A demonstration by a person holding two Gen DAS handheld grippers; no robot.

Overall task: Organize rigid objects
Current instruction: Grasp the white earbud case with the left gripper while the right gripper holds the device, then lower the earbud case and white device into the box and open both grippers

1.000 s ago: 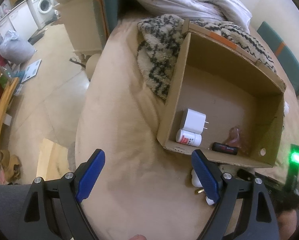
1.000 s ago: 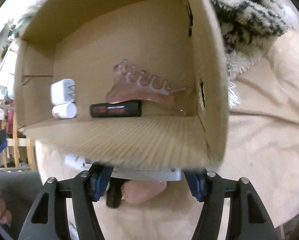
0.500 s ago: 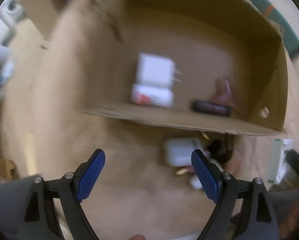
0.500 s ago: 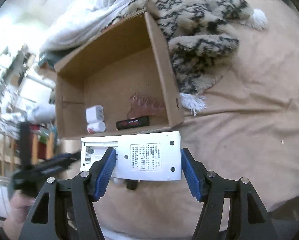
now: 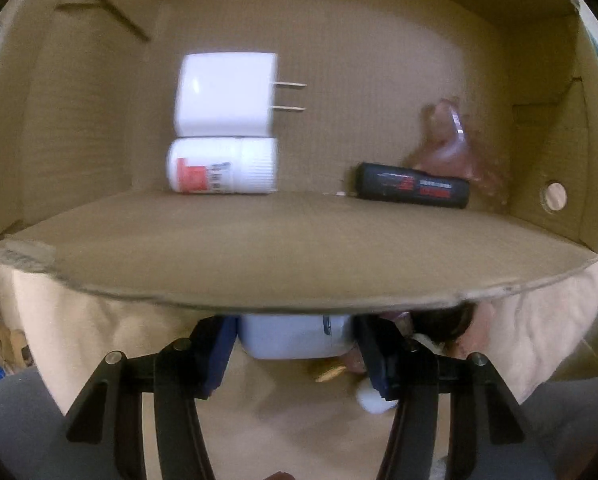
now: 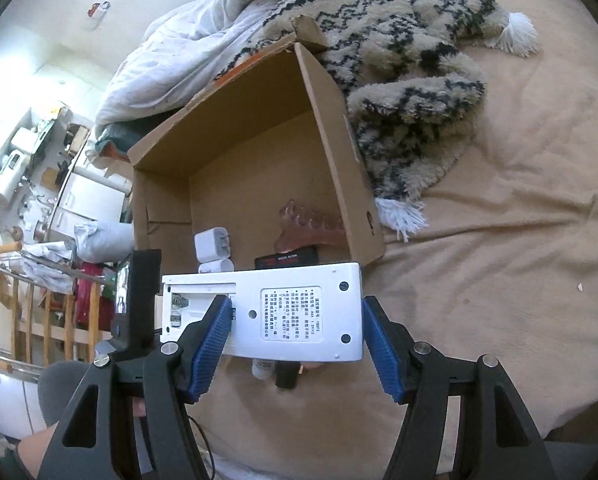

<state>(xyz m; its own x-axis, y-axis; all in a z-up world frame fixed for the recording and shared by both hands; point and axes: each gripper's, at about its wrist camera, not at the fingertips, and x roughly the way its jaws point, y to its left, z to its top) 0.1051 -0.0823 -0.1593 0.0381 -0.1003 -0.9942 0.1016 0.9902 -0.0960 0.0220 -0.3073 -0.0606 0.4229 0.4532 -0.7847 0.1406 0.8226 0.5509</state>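
An open cardboard box (image 5: 299, 264) (image 6: 339, 136) lies on a tan bed. Inside are a white plug charger (image 5: 227, 94) (image 6: 212, 249), a white pill bottle (image 5: 223, 166), a black bar (image 5: 413, 186) (image 6: 287, 258) and a pink hair claw (image 5: 447, 144) (image 6: 311, 226). My left gripper (image 5: 295, 352) sits low at the box's near wall, its fingers on both sides of a small white case (image 5: 295, 336). My right gripper (image 6: 295, 340) is shut on a white rectangular device (image 6: 283, 312), held above the bed in front of the box.
A patterned fuzzy blanket (image 6: 411, 80) and a white duvet (image 6: 187, 40) lie behind the box. Small loose items (image 5: 371, 400) (image 6: 279, 372) lie on the bed by the near wall. The bed's left edge drops to a cluttered floor (image 6: 39, 240).
My left gripper moved in low to the box's near wall and closed around the white case. My right gripper picked up the white device and lifted it back from the box.
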